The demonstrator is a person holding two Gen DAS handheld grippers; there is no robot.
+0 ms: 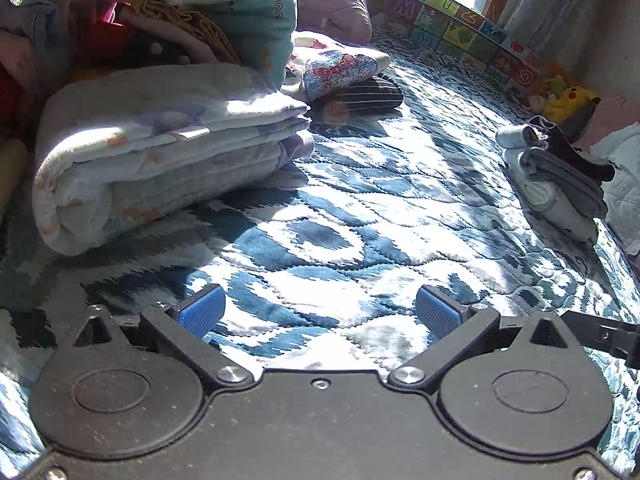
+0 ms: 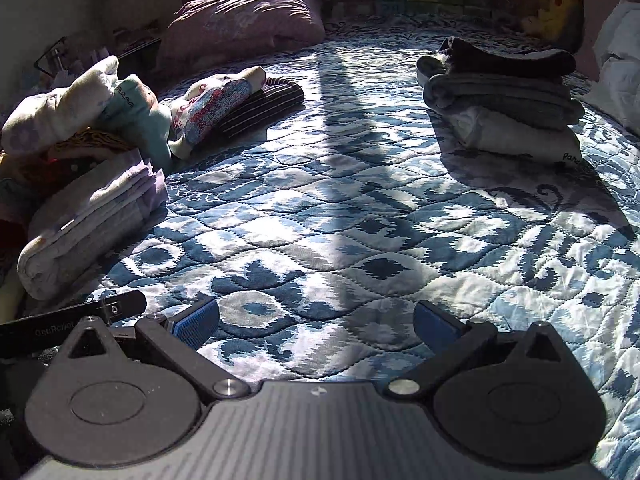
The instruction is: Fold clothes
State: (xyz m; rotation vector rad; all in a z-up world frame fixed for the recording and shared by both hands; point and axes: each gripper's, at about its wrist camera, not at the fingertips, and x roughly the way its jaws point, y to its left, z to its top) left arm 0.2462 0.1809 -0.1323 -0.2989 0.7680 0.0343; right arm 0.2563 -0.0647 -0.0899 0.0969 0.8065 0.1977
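The left gripper [image 1: 320, 314] is spread wide and holds nothing; its blue pads [image 1: 202, 310] hang just above the blue-and-white quilted bedspread [image 1: 340, 220]. The right gripper [image 2: 316, 320] is likewise spread and empty over the same quilt.

Ahead and to the left of both grippers lies a folded pale floral blanket [image 1: 160, 152], its long axis running left to right, with a loose heap of mixed garments [image 1: 180, 28] behind it. The left gripper is the nearer one. A patterned bundle [image 2: 216, 108] rests on a dark striped garment [image 2: 276, 98] farther back.

Ahead and to the right stands a neat stack of folded grey and white clothes [image 2: 504, 108], nearer the right gripper.

The stretch of quilt between the grippers carries no garment. This arrangement fits either a pause between garments or completed folding.
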